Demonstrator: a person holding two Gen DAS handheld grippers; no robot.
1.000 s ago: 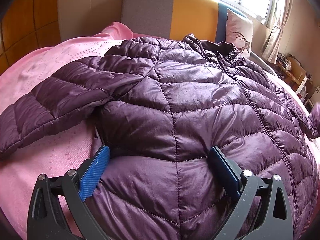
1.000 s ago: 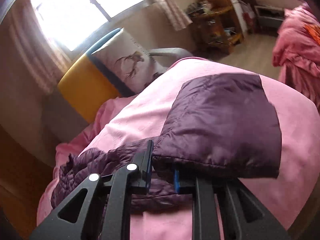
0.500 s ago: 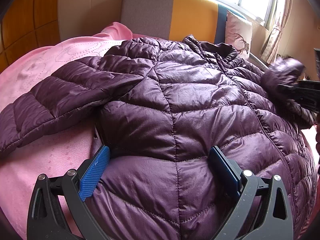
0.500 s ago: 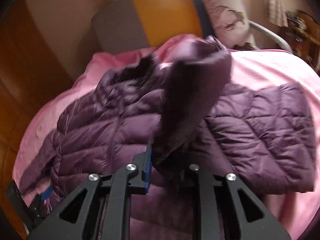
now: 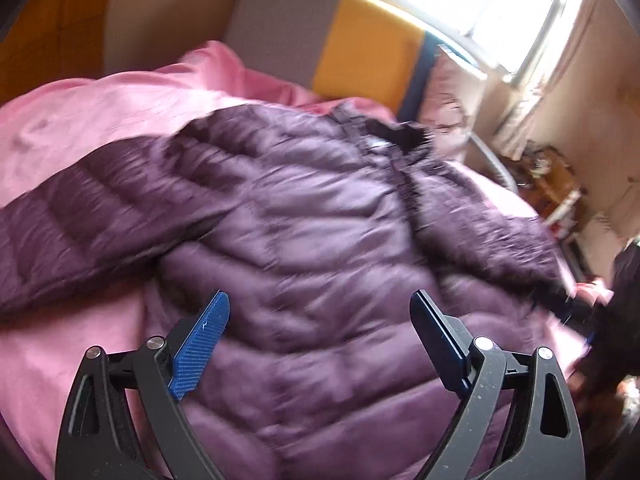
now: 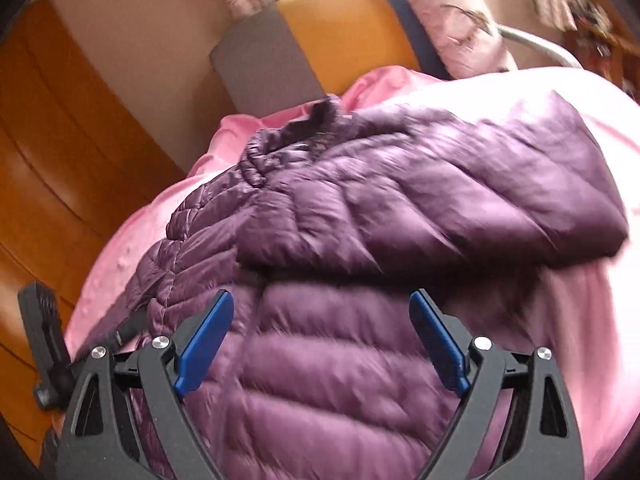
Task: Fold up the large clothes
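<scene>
A pink quilted bedspread (image 5: 80, 128) covers the bed, and on it the purple quilted down jacket (image 5: 312, 248) lies front up. One sleeve (image 6: 460, 200) is folded across the chest. The left gripper (image 5: 320, 332) hangs over the hem, jaws wide and empty, having eased inward a touch. The right gripper (image 6: 322, 332) has just sprung open, gripping nothing.

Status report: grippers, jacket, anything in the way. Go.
Left gripper open, above jacket. Right gripper just opened, nothing between pads; one sleeve folded across the body. Other sleeve spread on pink bedding. Nothing in the way.
</scene>
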